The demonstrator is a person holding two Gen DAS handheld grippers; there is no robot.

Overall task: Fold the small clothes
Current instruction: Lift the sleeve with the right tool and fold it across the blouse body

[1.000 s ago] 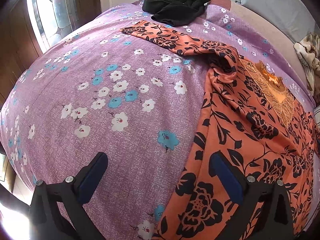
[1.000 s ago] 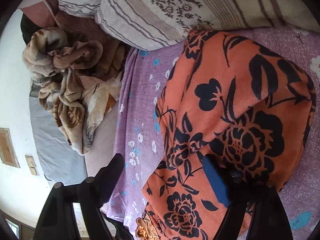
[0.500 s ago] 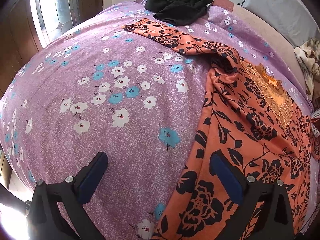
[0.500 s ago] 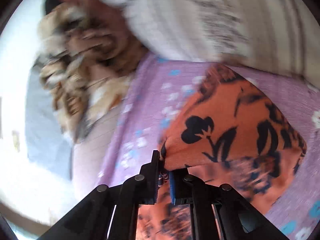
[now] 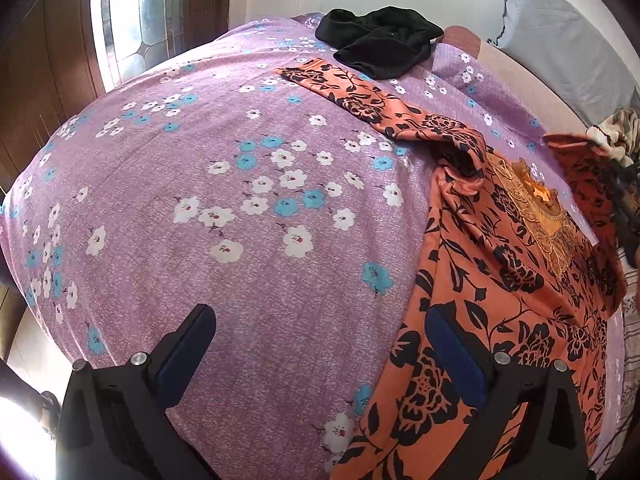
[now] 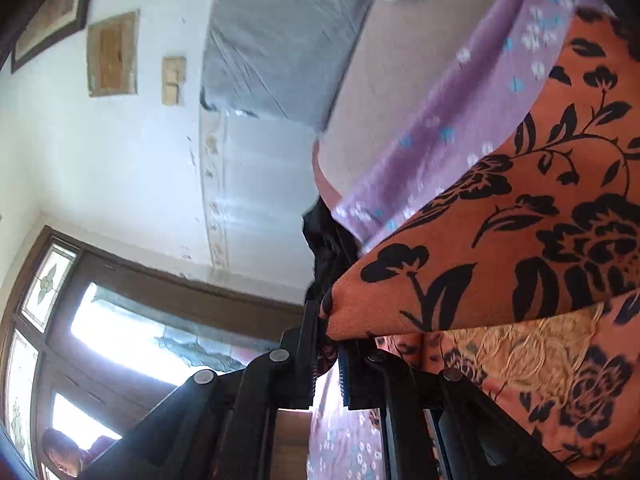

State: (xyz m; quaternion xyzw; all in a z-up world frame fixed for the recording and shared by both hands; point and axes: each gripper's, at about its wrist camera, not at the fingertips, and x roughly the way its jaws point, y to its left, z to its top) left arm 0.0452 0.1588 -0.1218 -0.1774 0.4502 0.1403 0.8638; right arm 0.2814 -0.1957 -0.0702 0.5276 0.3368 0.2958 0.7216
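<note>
Over the purple floral bedspread (image 5: 240,200), the left gripper (image 5: 320,344) is hovering with its fingers spread wide, the right finger above the near edge of the orange floral garment (image 5: 500,280) lying on the right; a black cloth (image 5: 380,46) is sitting at the far end. In the right wrist view, the right gripper (image 6: 328,344) is pinching a fold of the garment (image 6: 500,248), lifting it off the bedspread (image 6: 432,128).

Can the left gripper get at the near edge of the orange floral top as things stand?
Probably yes. The left gripper is open, one finger already over the orange floral top, nothing lying between. The right gripper grips the top's far side, well away.
</note>
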